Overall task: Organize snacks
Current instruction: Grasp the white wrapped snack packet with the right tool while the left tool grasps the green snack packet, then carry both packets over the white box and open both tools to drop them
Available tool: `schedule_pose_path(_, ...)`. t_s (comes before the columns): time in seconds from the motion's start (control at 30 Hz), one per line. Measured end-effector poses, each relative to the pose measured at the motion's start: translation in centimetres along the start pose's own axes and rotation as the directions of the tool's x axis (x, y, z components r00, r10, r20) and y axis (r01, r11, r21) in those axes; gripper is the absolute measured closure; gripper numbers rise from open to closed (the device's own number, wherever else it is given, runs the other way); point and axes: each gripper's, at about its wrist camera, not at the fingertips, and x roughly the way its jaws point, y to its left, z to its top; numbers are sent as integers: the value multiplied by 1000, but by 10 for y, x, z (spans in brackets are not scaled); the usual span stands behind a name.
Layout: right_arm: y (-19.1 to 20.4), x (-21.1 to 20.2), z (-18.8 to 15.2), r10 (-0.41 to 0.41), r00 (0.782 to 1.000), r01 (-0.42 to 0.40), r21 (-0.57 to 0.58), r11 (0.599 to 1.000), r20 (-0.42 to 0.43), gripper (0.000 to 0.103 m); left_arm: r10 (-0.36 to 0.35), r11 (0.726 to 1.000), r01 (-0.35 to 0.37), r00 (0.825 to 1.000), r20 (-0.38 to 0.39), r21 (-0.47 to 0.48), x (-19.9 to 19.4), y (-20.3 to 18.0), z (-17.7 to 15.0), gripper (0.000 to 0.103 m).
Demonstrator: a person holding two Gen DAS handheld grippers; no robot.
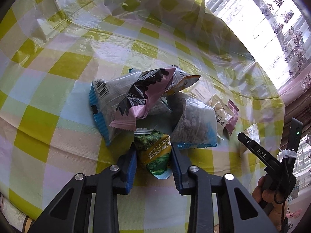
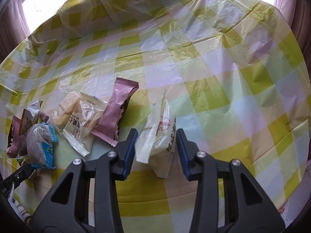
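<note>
In the left wrist view my left gripper (image 1: 153, 149) is shut on a green snack packet (image 1: 155, 151), with a blue pad pressing each side. Just beyond it lies a pile: clear blue-edged seed packets (image 1: 105, 104), a pink-and-black packet (image 1: 140, 97) and a cream packet with mauve ends (image 1: 223, 114). In the right wrist view my right gripper (image 2: 156, 134) is shut on a cream-white packet (image 2: 159, 136) that lies apart from the rest. To its left lie a mauve packet (image 2: 116, 116), two pale biscuit packets (image 2: 83, 124) and a blue-edged packet (image 2: 40, 145).
Everything rests on a crinkled yellow-green checked plastic tablecloth (image 2: 213, 97), which is bare to the right and far side. A finger (image 1: 258, 150) of the right gripper and a hand (image 1: 266, 192) show at the right. A window with a floral curtain (image 1: 281, 29) lies past the table edge.
</note>
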Motion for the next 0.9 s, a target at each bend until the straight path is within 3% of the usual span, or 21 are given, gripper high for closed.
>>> schedule_pose_path(0.47, 2, -37, -20, 57, 998, -57, -27, 998, -18, 67, 7, 1000, -7, 1000, 30, 13, -25, -3, -10, 70)
schedule_pose_path(0.9, -14, -77, -42, 73, 997, -74, -22, 997, -26, 67, -43, 991, 42, 999, 7, 130, -36, -58, -34, 70)
